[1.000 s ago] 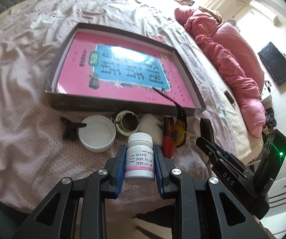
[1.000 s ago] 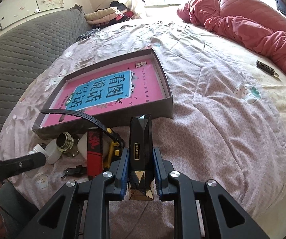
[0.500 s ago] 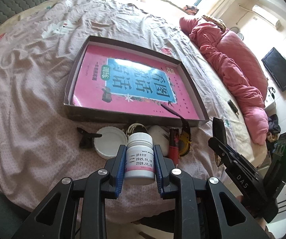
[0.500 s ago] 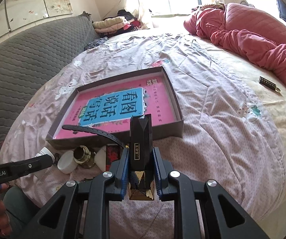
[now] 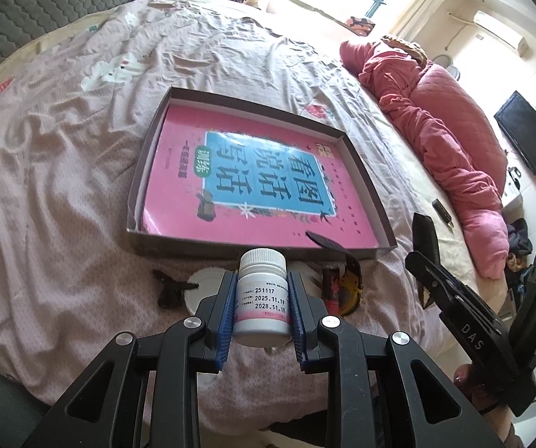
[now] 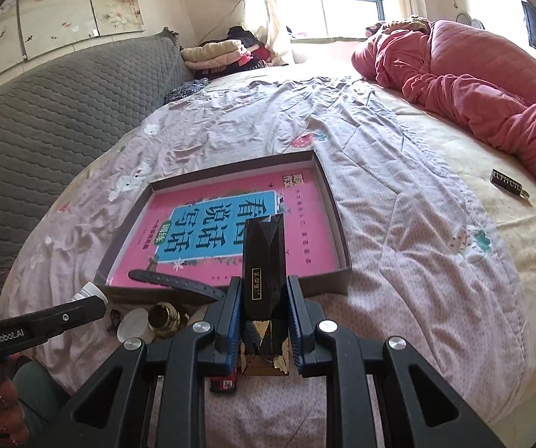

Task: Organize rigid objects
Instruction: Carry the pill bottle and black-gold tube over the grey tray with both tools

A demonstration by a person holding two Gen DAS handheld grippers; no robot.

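Observation:
My left gripper (image 5: 262,293) is shut on a white pill bottle (image 5: 262,298) with printed dates, held upright above the bed's near edge. My right gripper (image 6: 263,295) is shut on a tall black faceted box (image 6: 264,261) with gold at its base. Ahead of both lies a shallow brown box (image 5: 364,179) (image 6: 337,220) holding a pink and blue book (image 5: 238,186) (image 6: 223,231). Just before the box lie a white lid (image 5: 202,280), a brass ring (image 6: 163,317), a red item (image 5: 330,287) and a yellow and black watch (image 5: 351,291), its strap (image 6: 178,282) over the box wall.
A black clip (image 5: 169,287) lies left of the lid. The wrinkled pink bedsheet (image 5: 62,186) spreads around the box. A rumpled red quilt (image 6: 473,74) fills the far right, with a small dark bar (image 6: 508,183) near it. A grey headboard (image 6: 44,112) stands at the left.
Both grippers have risen and drawn back with their loads, so the box and the small items look smaller and farther. The grips are unchanged.

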